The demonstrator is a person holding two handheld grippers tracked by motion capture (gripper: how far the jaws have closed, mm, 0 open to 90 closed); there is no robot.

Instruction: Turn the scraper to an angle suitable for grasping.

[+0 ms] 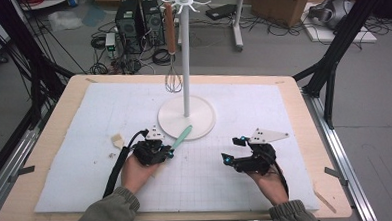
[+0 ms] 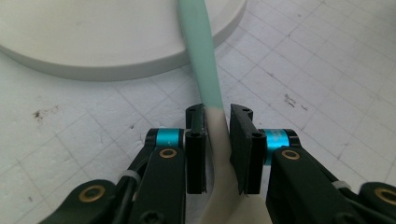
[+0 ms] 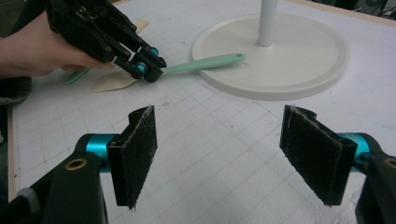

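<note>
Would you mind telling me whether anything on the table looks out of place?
A small beige scrap and crumbs lie loose on the white mat, left of the left gripper, which grips the spatula.

Spatula [image 2: 205, 70]: mint-green handle, smooth matt, looks like silicone or plastic; cream blade end, same soft finish.
Left gripper [image 2: 218, 140]: black hard plastic, slight sheen; turquoise metallic collars, brass-coloured rivets.
Right gripper [image 3: 233, 154]: pads [image 3: 137, 154] black, rough, fuzzy, frayed edges.
Stand base [image 3: 299, 56], frame upper right: white, smooth, semi-matt.
Mat [image 1: 109, 109]: white, matt, foam-like, printed grid, few dark specks.
Table [image 1: 304, 111]: pale wood edge, matt.
Whisk [image 1: 172, 81], frame top centre: wire, metal; handle brown, wood-like.
Sleeve [image 1: 108, 214]: olive cloth.
</note>
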